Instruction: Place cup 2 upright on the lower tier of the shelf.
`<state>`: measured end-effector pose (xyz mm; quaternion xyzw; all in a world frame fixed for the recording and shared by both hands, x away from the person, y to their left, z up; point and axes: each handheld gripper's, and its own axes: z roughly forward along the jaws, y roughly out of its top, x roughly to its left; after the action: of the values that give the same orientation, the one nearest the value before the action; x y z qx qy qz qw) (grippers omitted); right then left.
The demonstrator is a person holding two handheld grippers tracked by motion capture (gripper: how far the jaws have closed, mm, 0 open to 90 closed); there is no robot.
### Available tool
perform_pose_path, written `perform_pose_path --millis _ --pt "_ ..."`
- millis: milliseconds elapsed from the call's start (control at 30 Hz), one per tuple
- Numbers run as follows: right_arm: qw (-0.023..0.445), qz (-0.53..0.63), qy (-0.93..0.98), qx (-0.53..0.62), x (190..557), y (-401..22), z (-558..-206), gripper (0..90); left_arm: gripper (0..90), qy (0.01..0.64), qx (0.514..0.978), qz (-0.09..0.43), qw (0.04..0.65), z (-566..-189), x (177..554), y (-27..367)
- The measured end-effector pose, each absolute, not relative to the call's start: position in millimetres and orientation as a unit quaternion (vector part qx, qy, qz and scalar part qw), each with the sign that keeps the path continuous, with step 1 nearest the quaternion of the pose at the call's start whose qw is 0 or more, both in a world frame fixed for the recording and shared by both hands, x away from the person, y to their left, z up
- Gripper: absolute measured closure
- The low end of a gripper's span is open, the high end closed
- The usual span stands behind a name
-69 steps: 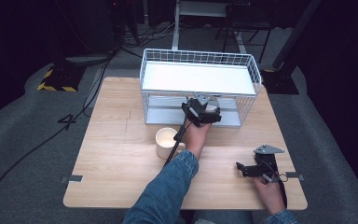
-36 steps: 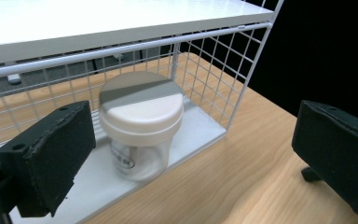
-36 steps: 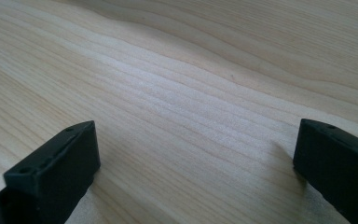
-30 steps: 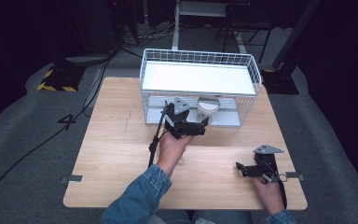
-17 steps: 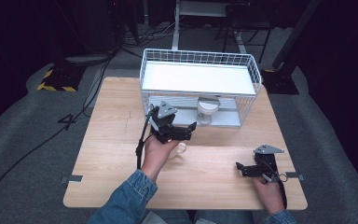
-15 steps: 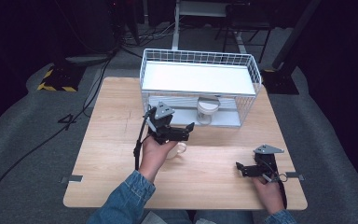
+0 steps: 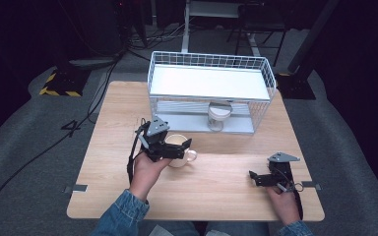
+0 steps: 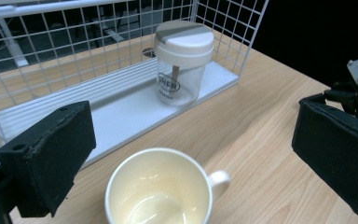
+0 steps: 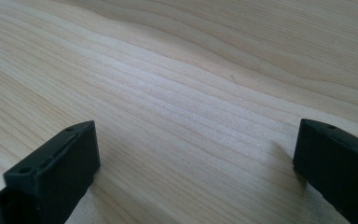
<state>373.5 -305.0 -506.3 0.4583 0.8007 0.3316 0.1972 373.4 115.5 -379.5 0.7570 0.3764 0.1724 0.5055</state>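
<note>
A cream mug [image 7: 177, 141] [image 8: 158, 191] stands on the wooden table [image 7: 216, 196] in front of a white wire rack [image 7: 206, 81]. My left gripper [image 7: 179, 150] [image 8: 191, 154] hovers just above the mug, open, its jaws wide apart on either side of the rim and touching nothing. A clear jar with a white and grey lid [image 7: 219, 115] [image 8: 182, 63] stands upright on the rack's lower shelf [image 8: 121, 107]. My right gripper [image 7: 258, 178] [image 9: 196, 163] rests low over bare wood at the right, open, with nothing between its jaws.
The rack has a flat white top shelf and wire sides, and takes up the far middle of the table. Dark floor with cables and a striped yellow-black block [image 7: 59, 83] surrounds the table. Bare wood lies between the two grippers.
My left gripper has drawn back out of the rack, leaving the jar on the lower shelf, and moved left and nearer to the person, over the mug. The right gripper has stayed put.
</note>
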Motion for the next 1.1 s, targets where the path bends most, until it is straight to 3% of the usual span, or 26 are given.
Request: perform_pose_path --millis 300,1100 --pt "0.197 0.332 0.801 0.458 373.5 -304.9 -506.2 0.5 0.3 0.374 0.776 0.166 0.480 -393.3 341.6 141.5" --pt "0.197 0.332 0.801 0.458 373.5 -305.0 -506.2 0.5 0.1 0.377 0.786 0.132 0.471 -434.9 349.7 146.7"
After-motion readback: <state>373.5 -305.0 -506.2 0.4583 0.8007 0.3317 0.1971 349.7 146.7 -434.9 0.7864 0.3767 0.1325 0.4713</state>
